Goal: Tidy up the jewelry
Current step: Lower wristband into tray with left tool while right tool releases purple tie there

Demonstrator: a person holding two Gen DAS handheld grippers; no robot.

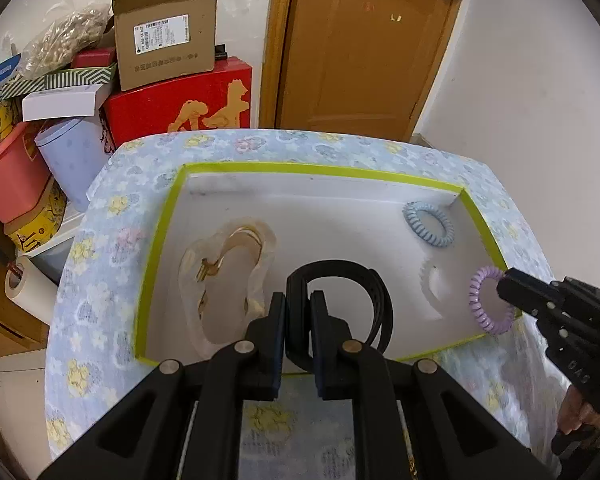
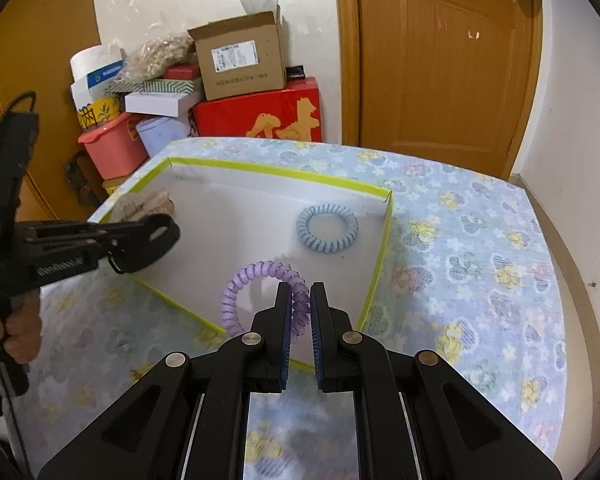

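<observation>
**Both grippers loaded over the tray, two drops to get right**

Right now I am carrying one item in each hand above the white tray with the green rim (image 1: 162, 216), which is sitting on the flowered tablecloth (image 2: 480, 248). My left gripper (image 1: 298, 312) is pinching the black strap-like band (image 1: 340, 280), its loop curling out to the right of the fingers, over the near middle of the tray. My right gripper (image 2: 300, 312) is clamping one side of the purple coil hair tie (image 2: 256, 284), and the ring is hanging to the left of the fingers, just above the tray's near right rim.

Already lying in the tray are a blue coil tie (image 1: 428, 224) in the far right corner, a clear tangled piece with gold bits (image 1: 224, 276) on the left, and what looks like a clear coil tie (image 1: 432, 280) near the right wall.

I am judging the risks from here. The purple tie is sitting so close to the rim that releasing now could let it catch the edge and roll out onto the cloth. The black band, being springy, could flop onto the clear gold piece beside it and tangle. The two grippers are also working near each other, so a careless swing could knock one load loose.
</observation>
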